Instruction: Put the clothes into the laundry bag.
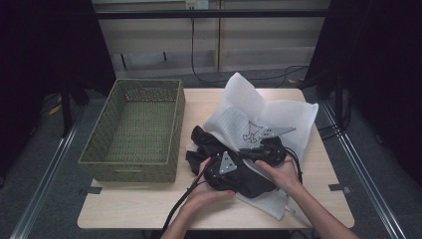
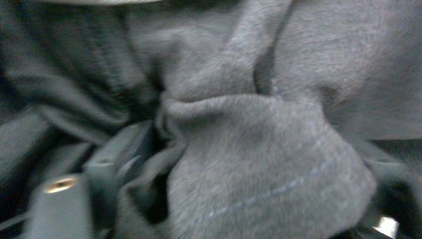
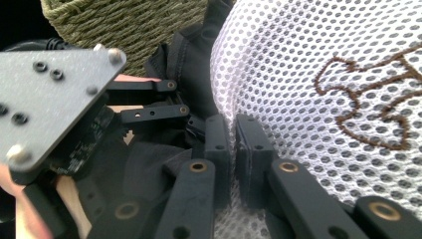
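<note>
Pale wooden surface [image 1: 308, 199] on grey floor [image 1: 50, 164], dark curtains around. Woven basket [image 1: 134, 129] at left, white mesh cloth [image 1: 278, 114] beside. Left gripper [image 2: 164, 164] clenched on dark garment [image 1: 204, 142]; right gripper [image 3: 233, 149] pinched nearly together at the mesh.

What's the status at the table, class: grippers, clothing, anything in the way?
Left gripper shut on black garment. Right gripper shut beside white mesh bag. Green basket clear at left, apart from pile.

from my remote station the high view shows an evenly lit table [image 1: 149, 209] against dark, underexposed surroundings with soft shadows, the left gripper view is dim and motion-blurred across dark fabric [image 2: 259, 164], and the right gripper view is bright, its near foreground soft.
</note>
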Motion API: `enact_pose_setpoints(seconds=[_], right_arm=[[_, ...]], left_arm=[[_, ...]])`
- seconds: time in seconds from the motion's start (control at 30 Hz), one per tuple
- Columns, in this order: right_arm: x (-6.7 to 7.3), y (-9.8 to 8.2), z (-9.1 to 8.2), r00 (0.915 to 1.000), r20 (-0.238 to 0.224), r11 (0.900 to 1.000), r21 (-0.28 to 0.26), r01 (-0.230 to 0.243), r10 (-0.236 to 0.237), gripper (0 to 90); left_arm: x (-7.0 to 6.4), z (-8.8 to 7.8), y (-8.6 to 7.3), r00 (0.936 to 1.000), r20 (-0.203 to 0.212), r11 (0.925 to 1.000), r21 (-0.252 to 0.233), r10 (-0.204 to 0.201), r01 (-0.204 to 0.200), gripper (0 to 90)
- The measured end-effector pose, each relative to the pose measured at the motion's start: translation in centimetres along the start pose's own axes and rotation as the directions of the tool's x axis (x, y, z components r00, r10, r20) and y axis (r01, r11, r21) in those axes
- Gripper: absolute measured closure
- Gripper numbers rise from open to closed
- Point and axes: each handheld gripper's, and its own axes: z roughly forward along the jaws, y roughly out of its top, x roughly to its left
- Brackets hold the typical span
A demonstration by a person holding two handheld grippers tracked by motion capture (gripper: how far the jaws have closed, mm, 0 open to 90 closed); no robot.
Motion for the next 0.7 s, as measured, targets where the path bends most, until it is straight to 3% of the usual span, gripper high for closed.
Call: enact_pose_setpoints(seconds=[0.03,0.13,0.2,0.23,0.33,0.4,0.43,0.47,0.57,0.63,0.7], right_arm=[[0.0,0.1,-0.1,1.0000,0.000,1.000,0.003,-0.002,0.002,79.5],[0.4,0.3,-0.8,0.9998,0.016,1.000,-0.001,0.014,-0.014,72.9],[0.8,0.4,-1.5,0.9993,0.025,1.000,-0.009,0.026,-0.026,67.7],[1.0,0.4,-1.9,0.9991,0.033,1.000,-0.011,0.027,-0.027,67.1],[1.6,-0.4,-2.9,0.9980,0.037,0.999,0.015,0.051,-0.052,63.4],[1.9,-1.0,-3.5,0.9968,0.049,0.998,0.025,0.062,-0.063,60.2],[1.9,-1.3,-3.5,0.9967,0.053,0.998,0.027,0.061,-0.062,59.9],[1.9,-1.6,-3.4,0.9959,0.056,0.997,0.038,0.069,-0.071,60.2],[1.6,-2.5,-2.1,0.9922,0.088,0.994,0.074,0.083,-0.089,65.1],[1.3,-2.5,-1.7,0.9914,0.087,0.992,0.090,0.089,-0.097,76.9],[0.9,-2.3,-1.7,0.9953,0.066,0.995,0.081,0.065,-0.071,85.4]], left_arm=[[-0.1,-0.1,-0.1,0.9998,-0.021,1.0000,0.003,-0.006,0.006,27.3],[0.1,-0.3,-0.1,0.9996,-0.022,0.9997,0.017,0.021,-0.020,36.2],[0.0,-0.3,-0.1,0.9991,-0.042,0.9999,0.006,-0.009,0.009,41.1],[0.1,-0.3,-0.1,0.9990,-0.044,1.0000,0.005,-0.004,0.004,45.7],[0.2,-0.4,-0.3,0.9969,-0.055,0.9983,-0.020,-0.056,0.055,56.2],[0.4,-0.4,-0.2,0.9961,-0.060,0.9974,-0.035,-0.066,0.064,60.5],[0.4,-0.4,-0.1,0.9957,-0.060,0.9975,-0.013,-0.070,0.070,62.9],[0.7,-0.5,0.0,0.9967,-0.043,0.9975,-0.016,-0.070,0.069,63.4],[0.7,-0.4,-0.1,0.9946,-0.041,0.9947,-0.044,-0.095,0.093,69.3],[0.9,-0.5,-0.2,0.9904,-0.027,0.9892,-0.059,-0.136,0.134,71.1],[1.0,-0.6,-0.2,0.9842,-0.013,0.9812,-0.082,-0.176,0.175,72.6]])
